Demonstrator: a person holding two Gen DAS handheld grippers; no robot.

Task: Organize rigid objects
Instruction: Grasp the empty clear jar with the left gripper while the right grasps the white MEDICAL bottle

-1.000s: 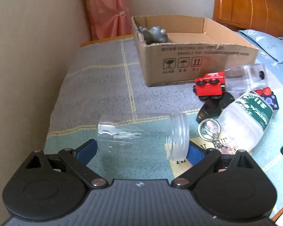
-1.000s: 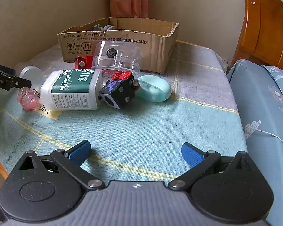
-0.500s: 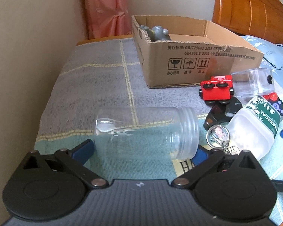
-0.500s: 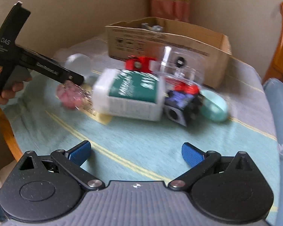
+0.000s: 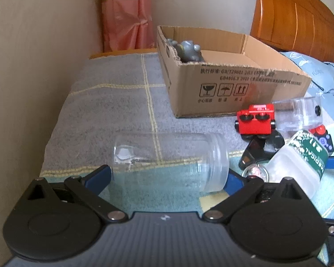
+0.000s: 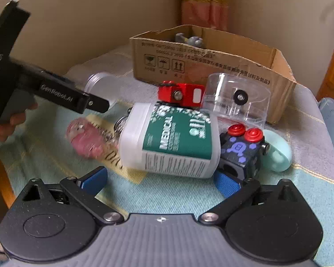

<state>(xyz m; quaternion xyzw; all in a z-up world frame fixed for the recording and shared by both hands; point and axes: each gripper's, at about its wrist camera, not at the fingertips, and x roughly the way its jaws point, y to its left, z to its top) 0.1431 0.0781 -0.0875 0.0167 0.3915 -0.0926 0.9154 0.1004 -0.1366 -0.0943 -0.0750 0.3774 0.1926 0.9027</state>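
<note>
Since a second ago our right tongs [image 6: 160,179] have swung left and closed in on the clutter, and our left tongs [image 5: 169,178] have lifted the clear plastic jar [image 5: 170,160] a little nearer their camera. That jar lies crosswise between the left tongs' blue pads [image 5: 100,176], base at the left pad and threaded mouth at the right one; the jaws stand wide and appear to grip it by its ends.

Our right tongs are spread wide with nothing held, one pad on either side of the white medical bottle with the green label [image 6: 173,142], which lies on its side on the cloth-covered counter [image 6: 178,195]. Just right of the bottle sits a black cube toy with red buttons [image 6: 242,149], touching it, and beyond that a pale mint oval case [image 6: 278,151]. A pink keychain charm [image 6: 86,140] (blurred) lies left of the bottle. Behind the bottle a red toy car [image 6: 180,93] rests beside a clear plastic dome cover [image 6: 236,98]. An open brown cardboard box [image 5: 229,89] stands further back on the counter, with a grey figurine [image 5: 187,51] in its far left corner.
</note>
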